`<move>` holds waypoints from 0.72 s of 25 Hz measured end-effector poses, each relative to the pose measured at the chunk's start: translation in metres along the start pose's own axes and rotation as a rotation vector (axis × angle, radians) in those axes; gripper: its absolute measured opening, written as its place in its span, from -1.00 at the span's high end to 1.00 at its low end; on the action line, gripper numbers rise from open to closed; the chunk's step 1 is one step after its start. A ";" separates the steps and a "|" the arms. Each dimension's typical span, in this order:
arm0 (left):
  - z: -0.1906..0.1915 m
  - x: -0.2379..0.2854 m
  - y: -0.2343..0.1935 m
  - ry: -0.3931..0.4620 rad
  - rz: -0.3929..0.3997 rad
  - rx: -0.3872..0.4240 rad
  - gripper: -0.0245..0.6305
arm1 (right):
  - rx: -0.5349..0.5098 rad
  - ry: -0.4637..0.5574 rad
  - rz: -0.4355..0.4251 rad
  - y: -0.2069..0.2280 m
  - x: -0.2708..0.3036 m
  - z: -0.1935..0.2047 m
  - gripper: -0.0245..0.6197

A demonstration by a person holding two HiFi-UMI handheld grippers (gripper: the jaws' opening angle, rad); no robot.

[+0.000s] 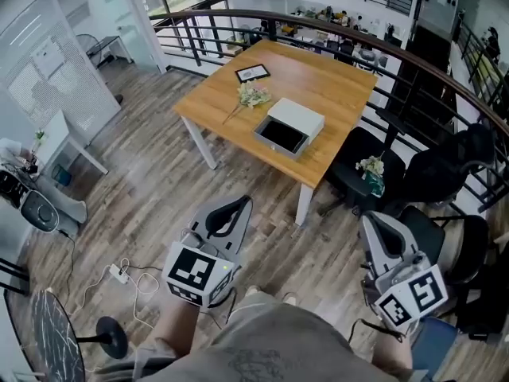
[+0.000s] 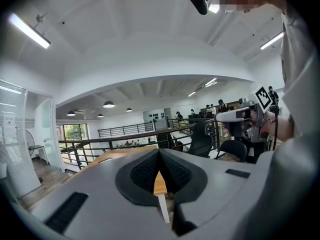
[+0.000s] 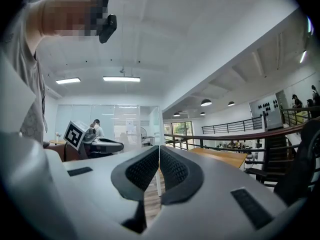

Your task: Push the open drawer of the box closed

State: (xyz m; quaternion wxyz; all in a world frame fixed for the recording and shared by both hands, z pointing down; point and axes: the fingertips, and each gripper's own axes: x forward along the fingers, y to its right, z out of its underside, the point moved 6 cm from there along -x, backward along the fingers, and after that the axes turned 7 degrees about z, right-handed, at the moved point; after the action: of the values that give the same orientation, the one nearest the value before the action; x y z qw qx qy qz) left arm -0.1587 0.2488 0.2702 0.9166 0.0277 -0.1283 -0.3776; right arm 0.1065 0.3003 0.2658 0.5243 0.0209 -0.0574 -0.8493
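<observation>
Grey and empty, the left hand-held gripper (image 1: 229,213) has its jaws pressed together on nothing. The right hand-held gripper (image 1: 380,231) is closed the same way, and both hang low by the person's body, over the plank floor (image 1: 159,173). Well ahead stands the wooden worktop (image 1: 318,74). Near its front edge sits the white box (image 1: 301,115), its drawer (image 1: 280,136) pulled out toward the person with the dark inside showing. Its slide axis seems to run away and slightly rightward. The left hand-held gripper looks nearer and better lined up.
</observation>
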 end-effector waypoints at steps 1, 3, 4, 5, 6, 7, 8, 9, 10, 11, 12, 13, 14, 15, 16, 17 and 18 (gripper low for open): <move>0.000 0.001 0.001 -0.006 0.001 0.002 0.88 | 0.004 -0.004 -0.001 0.002 0.000 0.002 0.82; 0.001 0.002 0.003 -0.024 0.006 0.009 0.88 | 0.020 -0.010 -0.009 0.004 -0.001 0.005 0.82; 0.001 0.003 0.005 -0.033 0.007 0.013 0.88 | 0.031 -0.013 -0.015 0.005 -0.002 0.007 0.82; 0.001 0.003 0.006 -0.035 0.004 0.016 0.88 | 0.041 -0.016 -0.019 0.007 -0.003 0.009 0.82; 0.001 0.004 0.005 -0.030 -0.006 0.017 0.88 | 0.048 -0.021 -0.019 0.010 -0.003 0.011 0.82; 0.000 0.005 0.004 -0.021 -0.021 0.016 0.87 | 0.051 -0.027 -0.016 0.013 -0.003 0.013 0.82; 0.000 0.007 0.002 -0.017 -0.036 0.018 0.86 | 0.052 -0.033 -0.014 0.015 -0.001 0.015 0.82; 0.001 0.010 0.001 -0.026 -0.046 0.026 0.56 | 0.054 -0.036 -0.015 0.017 0.000 0.016 0.82; 0.003 0.013 0.000 -0.046 -0.047 0.038 0.04 | 0.058 -0.037 -0.020 0.017 0.002 0.017 0.82; 0.006 0.016 -0.001 -0.068 -0.042 0.050 0.03 | 0.061 -0.037 -0.025 0.016 0.004 0.018 0.82; 0.008 0.019 -0.002 -0.087 -0.035 0.057 0.05 | 0.062 -0.038 -0.030 0.016 0.006 0.019 0.82; 0.011 0.021 -0.003 -0.099 -0.028 0.057 0.06 | 0.061 -0.042 -0.033 0.016 0.009 0.020 0.82; 0.013 0.024 -0.006 -0.105 -0.024 0.053 0.07 | 0.058 -0.046 -0.033 0.016 0.013 0.020 0.82; 0.016 0.028 -0.009 -0.110 -0.022 0.048 0.08 | 0.055 -0.052 -0.032 0.018 0.017 0.021 0.82; 0.019 0.033 -0.012 -0.115 -0.020 0.044 0.09 | 0.052 -0.059 -0.030 0.021 0.022 0.022 0.82; 0.022 0.039 -0.016 -0.122 -0.018 0.041 0.10 | 0.050 -0.066 -0.026 0.025 0.026 0.023 0.82; 0.025 0.046 -0.020 -0.132 -0.016 0.039 0.11 | 0.050 -0.073 -0.024 0.029 0.031 0.025 0.82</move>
State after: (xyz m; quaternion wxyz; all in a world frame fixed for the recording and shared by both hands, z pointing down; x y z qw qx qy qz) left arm -0.1479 0.2037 0.3016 0.9025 0.0218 -0.1956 -0.3831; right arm 0.1162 0.2612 0.2945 0.5111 0.0035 -0.0976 -0.8540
